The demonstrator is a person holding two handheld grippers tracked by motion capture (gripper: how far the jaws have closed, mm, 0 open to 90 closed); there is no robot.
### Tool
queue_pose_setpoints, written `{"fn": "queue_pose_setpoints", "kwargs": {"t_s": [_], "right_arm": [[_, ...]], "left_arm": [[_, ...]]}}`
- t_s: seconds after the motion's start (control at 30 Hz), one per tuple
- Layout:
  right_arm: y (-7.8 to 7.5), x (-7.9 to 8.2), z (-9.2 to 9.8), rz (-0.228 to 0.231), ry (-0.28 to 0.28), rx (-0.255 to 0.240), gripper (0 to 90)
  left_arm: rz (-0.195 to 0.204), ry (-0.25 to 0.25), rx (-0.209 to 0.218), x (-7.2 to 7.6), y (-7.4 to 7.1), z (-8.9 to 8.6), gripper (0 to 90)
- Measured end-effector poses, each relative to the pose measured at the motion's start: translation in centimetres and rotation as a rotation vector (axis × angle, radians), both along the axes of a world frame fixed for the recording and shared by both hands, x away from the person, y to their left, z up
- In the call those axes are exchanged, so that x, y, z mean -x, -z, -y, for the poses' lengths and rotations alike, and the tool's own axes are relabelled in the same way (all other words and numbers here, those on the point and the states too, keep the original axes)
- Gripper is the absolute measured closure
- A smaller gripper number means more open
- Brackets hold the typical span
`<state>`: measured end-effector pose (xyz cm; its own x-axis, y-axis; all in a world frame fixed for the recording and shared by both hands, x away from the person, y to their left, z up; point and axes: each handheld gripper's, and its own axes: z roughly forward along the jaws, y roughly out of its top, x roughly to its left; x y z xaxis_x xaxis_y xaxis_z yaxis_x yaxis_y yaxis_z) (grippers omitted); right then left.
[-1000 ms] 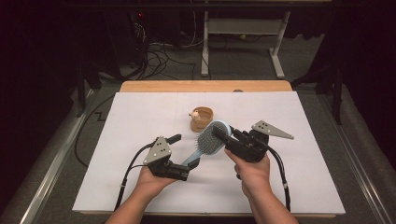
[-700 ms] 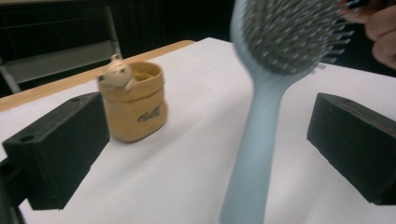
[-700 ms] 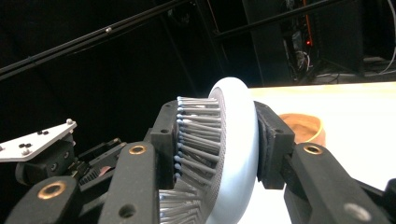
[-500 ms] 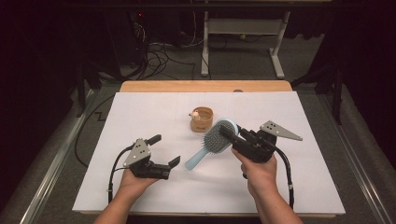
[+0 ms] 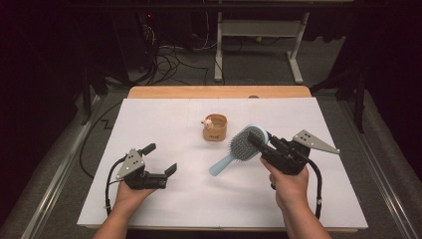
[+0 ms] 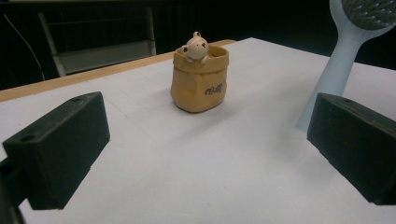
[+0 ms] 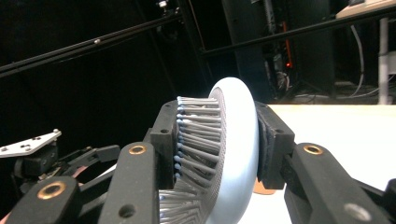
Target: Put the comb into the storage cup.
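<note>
- The hairbrush is being held by its head in the right gripper; in the right gripper view the jaws are seen clamped on the bristle side and the pale blue back, with the handle slanting down toward the white table sheet.
- The left gripper is being drawn away to the left: a second ago it was meeting the brush handle, half a second ago it was already apart, and now it is well clear, with its jaws standing wide open and nothing between them.
- The brush is thus judged to be handed over fully to the right gripper, and the left is being freed for other work.
- The small tan bag with a toy figure is being left standing upright, near the brush head and toward the far edge.
- Open sheet is being kept around the left gripper and between the two hands; the right hand is nearer the sheet's right border.
</note>
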<state>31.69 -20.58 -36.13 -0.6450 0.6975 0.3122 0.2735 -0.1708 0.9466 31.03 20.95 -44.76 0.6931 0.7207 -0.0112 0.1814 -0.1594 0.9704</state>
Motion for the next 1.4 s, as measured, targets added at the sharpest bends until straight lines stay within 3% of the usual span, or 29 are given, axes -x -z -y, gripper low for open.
{"fn": "queue_pose_setpoints", "kwargs": {"t_s": [0.3, 0.6, 0.9, 1.4], "right_arm": [[-0.2, 0.2, 2.4, 0.018, 0.051, 0.009, 60.0], [-0.6, 0.4, 3.8, 0.05, 0.09, 0.054, 60.1], [-0.9, 0.6, 4.4, 0.083, 0.121, 0.121, 60.0], [-1.3, 0.3, 5.0, 0.111, 0.151, 0.145, 60.0]], "left_arm": [[0.006, -0.001, 0.014, 0.2, 0.0, -0.1, 0.0], [0.016, -0.017, 0.021, 0.1, 0.1, -0.4, 0.0], [0.021, -0.016, 0.015, 0.2, 0.2, -0.4, 0.0], [0.012, -0.016, 0.016, 0.1, 0.2, -0.6, 0.0]]}}
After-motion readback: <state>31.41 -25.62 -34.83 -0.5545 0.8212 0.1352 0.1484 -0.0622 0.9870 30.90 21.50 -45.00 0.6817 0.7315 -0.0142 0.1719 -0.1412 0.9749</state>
